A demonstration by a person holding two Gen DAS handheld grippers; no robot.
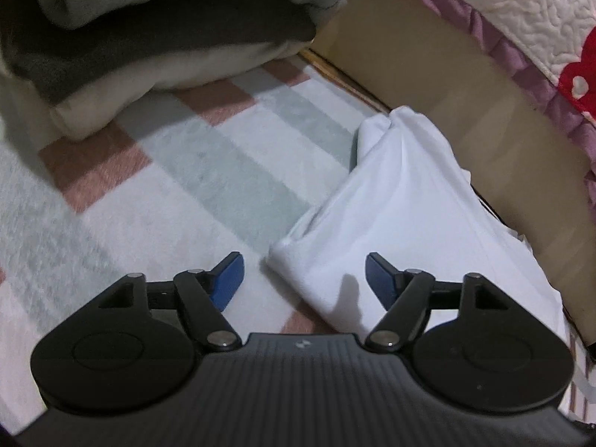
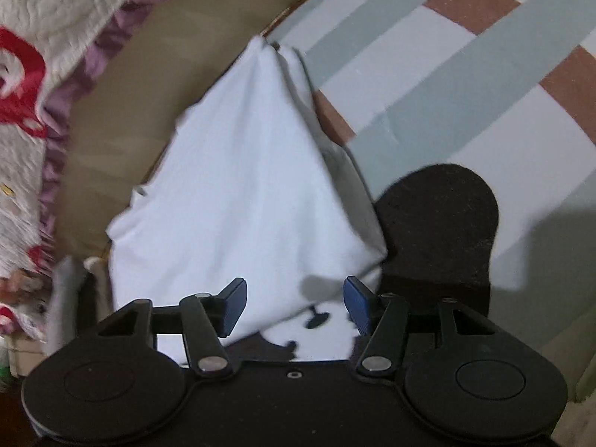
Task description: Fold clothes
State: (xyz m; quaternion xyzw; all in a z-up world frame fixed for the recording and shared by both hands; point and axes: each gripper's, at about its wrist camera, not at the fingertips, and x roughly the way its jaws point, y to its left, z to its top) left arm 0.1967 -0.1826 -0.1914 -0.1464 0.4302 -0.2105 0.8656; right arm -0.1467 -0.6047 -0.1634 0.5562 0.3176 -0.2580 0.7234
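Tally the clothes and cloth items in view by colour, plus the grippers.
White garment: 1
Folded pile, grey, dark grey, cream layers: 3
Striped blanket: 1
Quilted cover: 1
left gripper, right gripper: 2
Total: 8

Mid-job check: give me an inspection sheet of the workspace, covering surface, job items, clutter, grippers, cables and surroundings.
Surface: checked blanket in white, grey-green and pink blocks, laid flat.
Job's things: white garment partly folded, lying at the blanket's edge against a tan board; a black piece lies beside it.
Clutter: stack of folded clothes, grey over dark over cream, at the far side of the blanket.
Grippers: left gripper open, over the garment's near corner; right gripper open, above the garment's near edge. Neither holds cloth.
Cables: nothing seen.
Surroundings: quilted cover with purple frill and red patches beyond the board.
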